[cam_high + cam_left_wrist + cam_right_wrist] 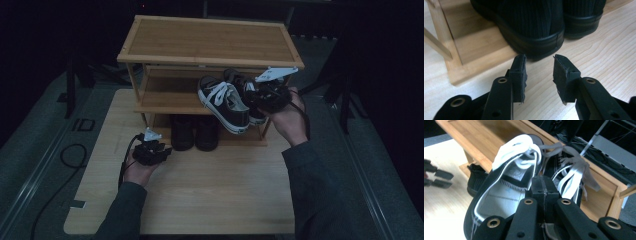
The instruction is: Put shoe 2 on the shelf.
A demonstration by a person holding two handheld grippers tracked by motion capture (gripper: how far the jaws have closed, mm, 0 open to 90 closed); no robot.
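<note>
Black canvas low-top sneakers with white laces and white rubber soles [224, 104], a pair, lifted together in front of the middle shelf of the rack, toes pointing toward the left of the high view. Pinched at the inner collars by the right claw [541, 185], jaws pressed tight together on the two heel edges, so both shoes hang from one grip. Likely light and soft: canvas uppers that fold under pressure, stiffer rubber soles, loose laces [574, 172] that dangle and could snag on a shelf edge. Best hold judged to be the collar or heel tab, where two layers can be nipped at once; a slack pinch could let one shoe slide out.

Below, black ankle boots with ribbed knit uppers and smooth rubber soles [194, 131], a pair, standing heels outward on the bottom shelf. Probably heavier and stiffer at the sole, soft at the shaft. Left claw [539, 68] hovering just short of the nearer boot heel, jaws partly apart, nothing between them.

Count: two sneakers, two boots, two claws, one three-tier bamboo shoe rack [210, 40], one pale wooden tabletop [220, 195] carrying it all.
</note>
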